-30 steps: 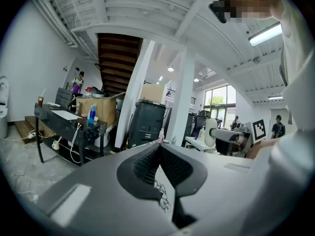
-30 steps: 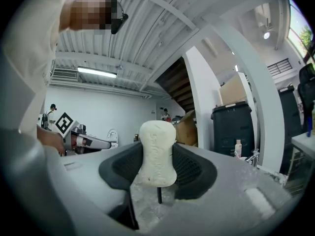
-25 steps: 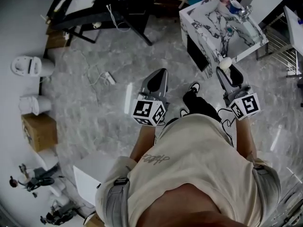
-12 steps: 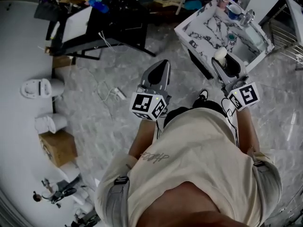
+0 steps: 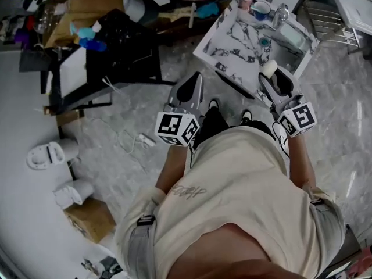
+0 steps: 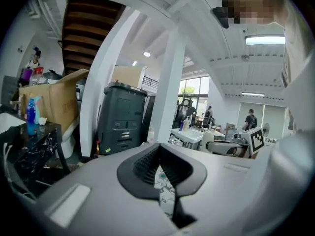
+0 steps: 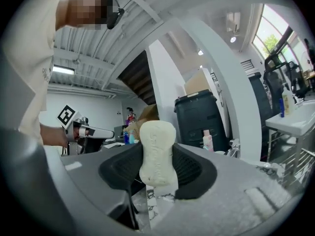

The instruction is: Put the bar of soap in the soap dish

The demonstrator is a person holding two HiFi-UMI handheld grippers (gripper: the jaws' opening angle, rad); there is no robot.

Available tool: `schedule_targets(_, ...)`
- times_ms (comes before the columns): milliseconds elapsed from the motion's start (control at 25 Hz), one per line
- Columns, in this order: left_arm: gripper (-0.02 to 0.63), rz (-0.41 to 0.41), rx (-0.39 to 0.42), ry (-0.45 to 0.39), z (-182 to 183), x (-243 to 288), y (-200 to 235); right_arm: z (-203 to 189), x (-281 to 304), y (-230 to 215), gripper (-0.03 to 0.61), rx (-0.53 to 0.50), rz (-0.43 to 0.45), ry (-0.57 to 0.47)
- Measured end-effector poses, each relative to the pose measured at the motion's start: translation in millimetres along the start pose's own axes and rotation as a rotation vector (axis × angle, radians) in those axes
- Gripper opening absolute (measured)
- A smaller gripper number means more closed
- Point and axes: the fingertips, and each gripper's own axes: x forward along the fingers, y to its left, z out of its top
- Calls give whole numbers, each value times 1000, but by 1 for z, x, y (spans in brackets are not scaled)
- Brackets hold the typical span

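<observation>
Closing on the counter (image 5: 232,36), the person has brought both grippers up to it: a second ago it lay well apart from them in the head view, and now its near edge sits just under the right gripper (image 5: 272,77). The soap (image 5: 268,68) has come along with no visible slip. It stands upright between that gripper's pads, pinched at its lower half with its top proud of them, as the right gripper view shows (image 7: 157,151). Seen from the head, it hangs above the counter's near edge, short of the basin.

The left gripper (image 5: 195,86) is beside the counter's near left corner, over the floor. Its pads are pressed together with only a thin slit between them, and nothing is in them (image 6: 162,168).

For the task, this means the carry looks nearly done and the placing has yet to start. The soap is at the counter but not yet at the dish. A pale oblong (image 5: 292,36) on the counter's far side, beside the faucet (image 5: 281,14), may be the dish, though I cannot tell. If so, the right gripper (image 7: 158,168) likely has to reach on across the basin and lower before letting go.
</observation>
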Motion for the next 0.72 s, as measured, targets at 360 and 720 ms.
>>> schedule_targets(360, 17, -293, 100, 25, 21, 64, 22, 22, 0, -8, 189, 2, -301, -73)
schedule_targets(720, 17, -552, 93, 59, 14, 91, 21, 29, -32, -4, 189, -73, -633, -47)
